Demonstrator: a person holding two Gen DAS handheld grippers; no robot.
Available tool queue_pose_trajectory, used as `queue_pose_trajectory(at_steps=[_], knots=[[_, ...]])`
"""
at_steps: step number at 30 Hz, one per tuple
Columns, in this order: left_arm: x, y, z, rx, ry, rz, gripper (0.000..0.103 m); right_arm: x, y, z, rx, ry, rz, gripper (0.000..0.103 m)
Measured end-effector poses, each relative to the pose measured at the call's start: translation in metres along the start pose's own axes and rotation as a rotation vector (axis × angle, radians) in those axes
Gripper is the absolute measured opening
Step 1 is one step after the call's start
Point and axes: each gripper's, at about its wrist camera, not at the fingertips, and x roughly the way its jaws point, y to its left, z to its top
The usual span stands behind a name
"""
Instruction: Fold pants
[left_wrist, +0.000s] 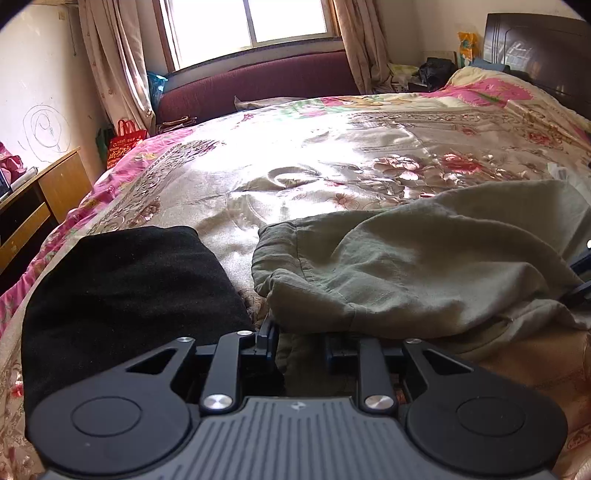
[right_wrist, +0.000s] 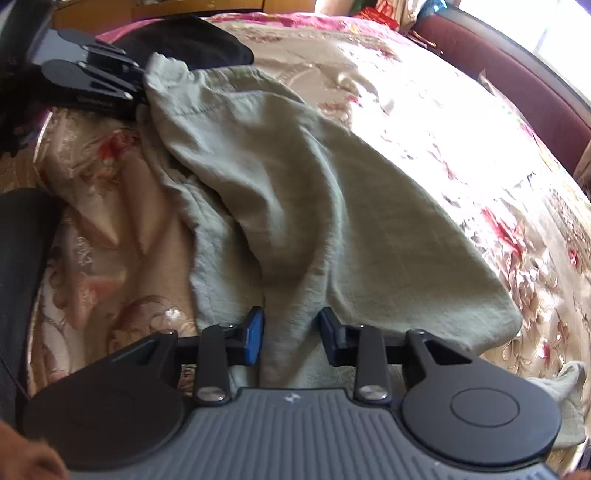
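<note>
Grey-green pants (left_wrist: 424, 258) lie bunched and partly folded over on the flowered bedspread (left_wrist: 295, 162). In the left wrist view my left gripper (left_wrist: 301, 341) sits at the near edge of the pants, jaws apart with cloth between the fingers. In the right wrist view the pants (right_wrist: 314, 206) stretch away from my right gripper (right_wrist: 291, 332), whose jaws stand apart around a fold of the fabric. The left gripper (right_wrist: 140, 99) shows there at the pants' far end, touching the cloth. The right gripper's tip shows at the right edge of the left view (left_wrist: 583, 273).
A black folded garment (left_wrist: 125, 288) lies left of the pants, also in the right wrist view (right_wrist: 192, 40). A maroon sofa (left_wrist: 258, 85) stands beyond the bed under the window. A wooden cabinet (left_wrist: 44, 199) stands at left, the dark headboard (left_wrist: 535, 48) at right.
</note>
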Motion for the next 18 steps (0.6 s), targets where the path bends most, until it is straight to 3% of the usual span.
queue_pose_trajectory(at_steps=[2, 7, 11, 14, 15, 17, 18], knots=[[0.002, 0.007, 0.005, -0.04, -0.004, -0.003, 0.039, -0.002, -0.015, 0.003, 0.103, -0.001, 0.025, 0.005], [-0.001, 0.028, 0.009, -0.165, -0.028, -0.014, 0.035, -0.055, -0.043, 0.006, 0.24, -0.089, 0.071, 0.002], [-0.006, 0.023, -0.009, -0.104, 0.014, 0.03, 0.035, -0.073, -0.027, -0.003, 0.157, -0.089, 0.099, 0.006], [-0.013, 0.018, -0.02, -0.073, 0.03, 0.049, 0.035, -0.035, -0.003, -0.018, 0.1, 0.065, 0.165, 0.008], [-0.019, 0.017, -0.02, -0.063, 0.027, 0.054, 0.036, -0.027, 0.005, -0.024, 0.077, 0.079, 0.151, 0.008], [-0.027, 0.017, -0.019, -0.045, 0.023, 0.068, 0.039, -0.03, 0.014, -0.025, 0.033, 0.058, 0.117, 0.009], [-0.032, 0.019, -0.018, -0.033, 0.016, 0.084, 0.04, -0.036, 0.013, -0.022, 0.036, 0.049, 0.121, 0.016]])
